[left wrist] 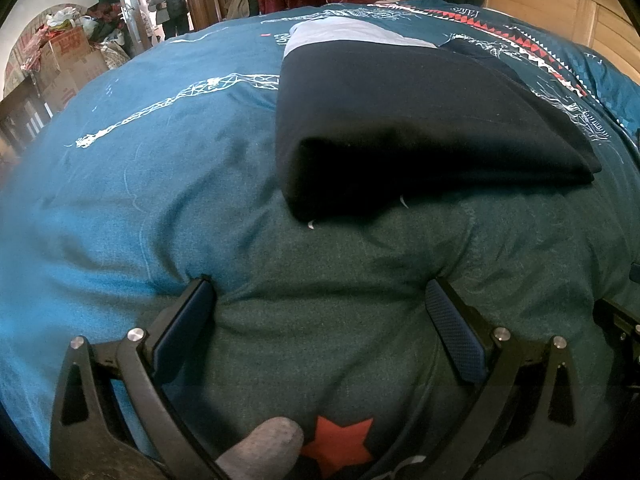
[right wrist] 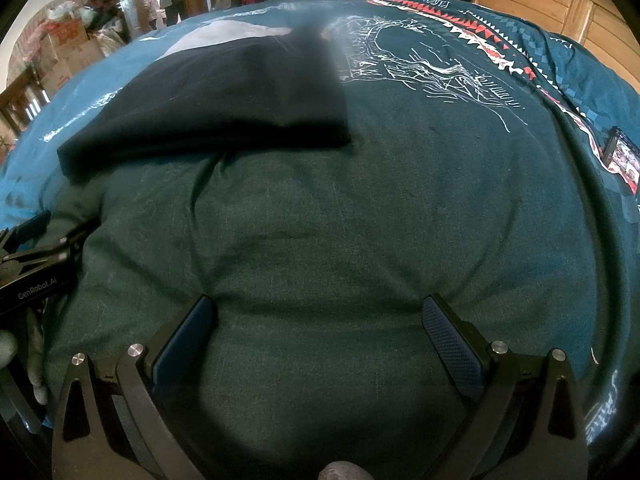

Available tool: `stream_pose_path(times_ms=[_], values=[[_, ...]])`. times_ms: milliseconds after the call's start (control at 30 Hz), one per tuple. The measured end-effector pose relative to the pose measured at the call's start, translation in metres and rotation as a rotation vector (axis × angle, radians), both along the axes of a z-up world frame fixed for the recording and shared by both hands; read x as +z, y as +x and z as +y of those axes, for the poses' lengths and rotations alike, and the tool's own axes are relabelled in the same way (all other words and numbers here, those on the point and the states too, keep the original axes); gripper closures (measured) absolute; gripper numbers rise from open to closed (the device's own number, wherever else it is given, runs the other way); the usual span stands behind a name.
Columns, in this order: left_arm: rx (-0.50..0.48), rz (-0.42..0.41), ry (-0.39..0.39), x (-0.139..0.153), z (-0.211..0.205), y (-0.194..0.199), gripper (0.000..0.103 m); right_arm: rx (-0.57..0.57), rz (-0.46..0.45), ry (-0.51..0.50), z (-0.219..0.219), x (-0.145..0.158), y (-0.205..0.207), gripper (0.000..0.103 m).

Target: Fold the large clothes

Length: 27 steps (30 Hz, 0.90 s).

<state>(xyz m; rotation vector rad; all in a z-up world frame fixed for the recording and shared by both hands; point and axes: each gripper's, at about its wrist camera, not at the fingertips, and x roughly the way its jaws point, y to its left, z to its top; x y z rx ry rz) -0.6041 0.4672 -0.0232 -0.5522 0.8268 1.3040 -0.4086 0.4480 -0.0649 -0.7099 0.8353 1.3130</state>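
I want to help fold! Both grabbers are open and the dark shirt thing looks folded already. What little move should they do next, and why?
Probably slide both grippers forward to the near edge of the dark garment. The left gripper and right gripper are open and hold nothing, pressing only the teal quilt, while the garment lies folded ahead of them, untouched. Reaching its edge would likely let them pinch it for another fold.

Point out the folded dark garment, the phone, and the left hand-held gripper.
Folded dark garment [left wrist: 400, 120]: left wrist view, on its top panel.
Phone [right wrist: 622, 156]: right wrist view, on its lit screen.
Left hand-held gripper [left wrist: 320, 312]: left wrist view, midway between its open fingertips, which press on the bedcover.
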Motion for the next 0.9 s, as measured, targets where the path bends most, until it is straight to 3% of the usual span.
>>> stream_pose_path(times_ms=[900], values=[[0.000,-0.001,0.000,0.0000,0.0000,-0.0006,0.000,-0.001,0.002,0.002,0.0019,-0.0011,0.0001,0.000]])
